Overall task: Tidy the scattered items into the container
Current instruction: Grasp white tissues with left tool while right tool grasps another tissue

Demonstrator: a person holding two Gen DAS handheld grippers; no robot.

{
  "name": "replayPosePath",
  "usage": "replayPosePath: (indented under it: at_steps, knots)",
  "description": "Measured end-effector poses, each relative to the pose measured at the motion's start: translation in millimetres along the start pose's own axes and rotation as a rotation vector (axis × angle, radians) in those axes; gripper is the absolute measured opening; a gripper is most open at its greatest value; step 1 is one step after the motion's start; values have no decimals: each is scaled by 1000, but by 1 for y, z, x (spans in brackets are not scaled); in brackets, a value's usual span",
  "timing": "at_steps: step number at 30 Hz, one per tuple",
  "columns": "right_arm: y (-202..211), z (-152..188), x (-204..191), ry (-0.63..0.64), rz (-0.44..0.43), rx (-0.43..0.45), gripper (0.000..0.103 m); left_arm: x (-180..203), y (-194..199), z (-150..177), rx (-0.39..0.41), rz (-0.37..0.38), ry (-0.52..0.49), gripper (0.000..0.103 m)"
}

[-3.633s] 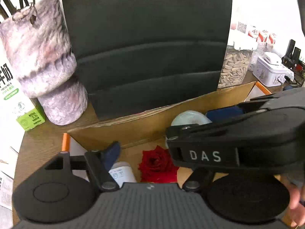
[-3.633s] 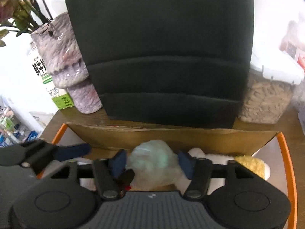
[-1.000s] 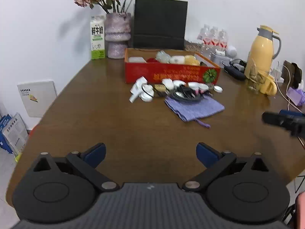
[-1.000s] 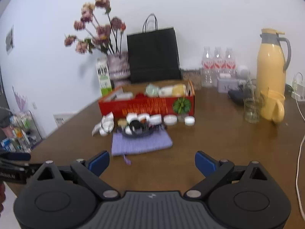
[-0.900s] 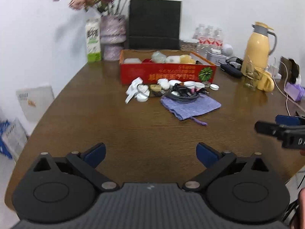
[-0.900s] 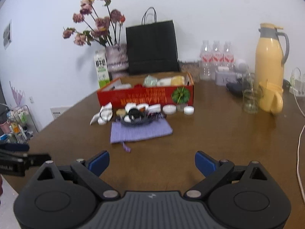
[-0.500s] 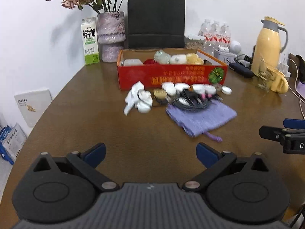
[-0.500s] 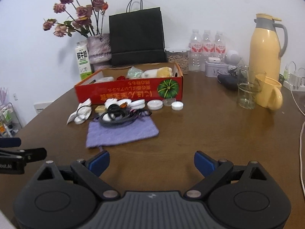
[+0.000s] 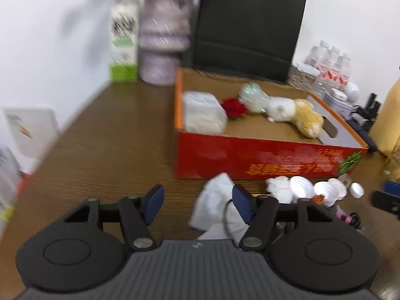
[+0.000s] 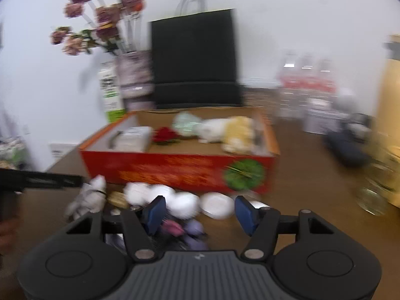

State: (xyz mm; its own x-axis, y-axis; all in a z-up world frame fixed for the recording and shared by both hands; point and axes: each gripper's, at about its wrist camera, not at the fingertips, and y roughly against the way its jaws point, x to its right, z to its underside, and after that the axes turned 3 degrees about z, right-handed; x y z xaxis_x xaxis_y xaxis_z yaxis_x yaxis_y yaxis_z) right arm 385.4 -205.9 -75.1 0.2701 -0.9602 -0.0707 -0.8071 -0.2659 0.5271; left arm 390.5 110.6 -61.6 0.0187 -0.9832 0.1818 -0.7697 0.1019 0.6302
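Our left gripper [image 9: 197, 203] and right gripper [image 10: 198, 212] both hang wide open, holding nothing, over the small white pieces [image 10: 182, 203] lying against the red box [image 9: 250, 156]; crowding may make us pinch two or nudge neighbours away.

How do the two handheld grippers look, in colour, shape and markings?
The left gripper and the right gripper look alike: a matte black body with a ribbed grey centre panel, two round black discs at the sides, silver pivot pins, and angular black jaws that end in blue pads. A small pale logo sits on the ribbed panel. No cables or sleeves are visible.
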Motion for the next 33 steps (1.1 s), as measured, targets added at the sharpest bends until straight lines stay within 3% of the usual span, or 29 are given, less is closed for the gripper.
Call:
replayPosePath:
  at_steps: [3,5,7,9,11,12,14,15,16,17,19,24,25,27,28,29,30,31,33]
  knots:
    - [-25,-13,-27,63,-72,-19,61,-9,-24,-2,-56,100,64,55]
    - [-44,-19,-47,122,-125,-36,57,-14,-30,-2,-66,132,96,27]
    - [-66,-22,-62,177,-153,-57,52,-20,-32,-5,-88,187,128,14]
    - [-88,-22,-72,194,-168,-92,48,-26,-29,-4,-65,208,159,12]
    - [-105,-22,-78,202,-179,-131,35,-32,-25,-5,-33,197,165,9]
    - [-112,-22,-79,194,-172,-145,33,-37,-22,-5,-19,203,180,9]
    - [-117,-21,-77,151,-173,-153,30,-45,-18,-8,-5,213,200,6]
    - [-118,-21,-75,123,-174,-155,25,-47,-16,-8,4,207,198,5]
    - [-118,-20,-71,94,-163,-158,11,-46,-14,-8,11,195,181,4]
    - [-117,-19,-69,65,-151,-156,12,-45,-12,-9,16,179,162,2]
    - [-110,-18,-65,33,-134,-143,11,-41,-4,-10,53,163,131,2]
    - [-57,-30,-58,-10,-140,-17,11,-37,24,-14,117,175,116,2]
    - [-47,-32,-56,-13,-137,2,11,-35,26,-14,116,159,109,7]
    - [-22,-33,-53,-20,-127,36,11,-31,16,-12,107,89,73,52]
    - [-11,-32,-51,-24,-122,43,11,-30,4,-11,96,27,64,66]
    - [-2,-30,-50,-27,-119,45,12,-29,-7,-9,74,8,64,50]
    - [6,-27,-49,-29,-116,43,12,-29,-19,-9,24,13,56,43]
    - [13,-24,-48,-33,-111,40,12,-29,-28,-8,-26,29,56,40]
    - [26,-15,-45,-38,-96,37,12,-24,-32,-5,-17,45,38,42]
